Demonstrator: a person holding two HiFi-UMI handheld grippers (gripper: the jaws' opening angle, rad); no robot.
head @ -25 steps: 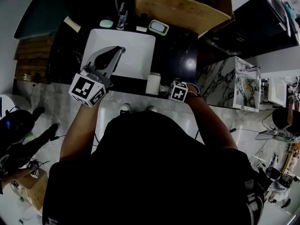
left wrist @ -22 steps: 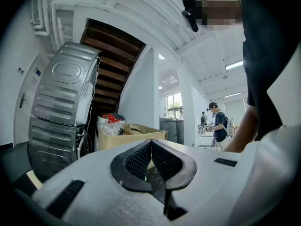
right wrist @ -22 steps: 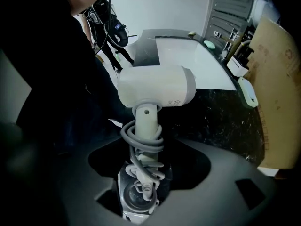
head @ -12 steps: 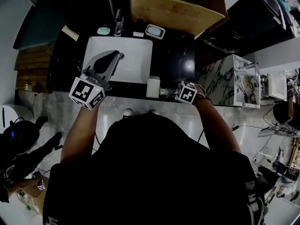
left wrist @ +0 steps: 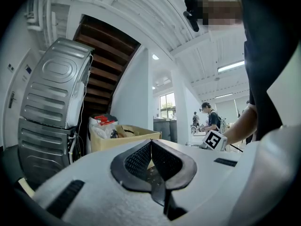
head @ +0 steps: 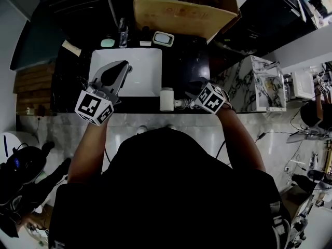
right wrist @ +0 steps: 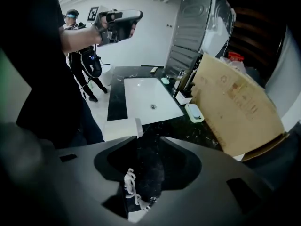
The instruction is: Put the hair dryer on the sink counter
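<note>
1. Head view: the white cylindrical hair dryer (head: 166, 99) rests on the front strip of the black stone sink counter (head: 189, 66), at 5 o'clock from the white rectangular basin (head: 140, 71).
   - Its long axis seems to run from 6 to 12 o'clock, with the greyer end toward 12. Whether it lies flat or stands up cannot be told here.
   - The right gripper (head: 194, 93) hangs just at its 3 o'clock, apart from it.
   - The left gripper (head: 124, 65) sits at 10 o'clock, over the basin.
   - The placing looks done; what seems left is only to draw the right gripper clear.

2. Left gripper view: its jaws are pressed together at the tips with nothing between them. It plays no part in the task here.

3. Right gripper view: the jaws stand partly spread, have just been closing, and pinch nothing.
   - Through the gap show the counter and a white coiled cord (right wrist: 129, 185), which looks to lie beneath the jaws and not in their grip.
   - The dryer sits at 11 o'clock from the gap, its grey end turned toward 3 o'clock.
</note>
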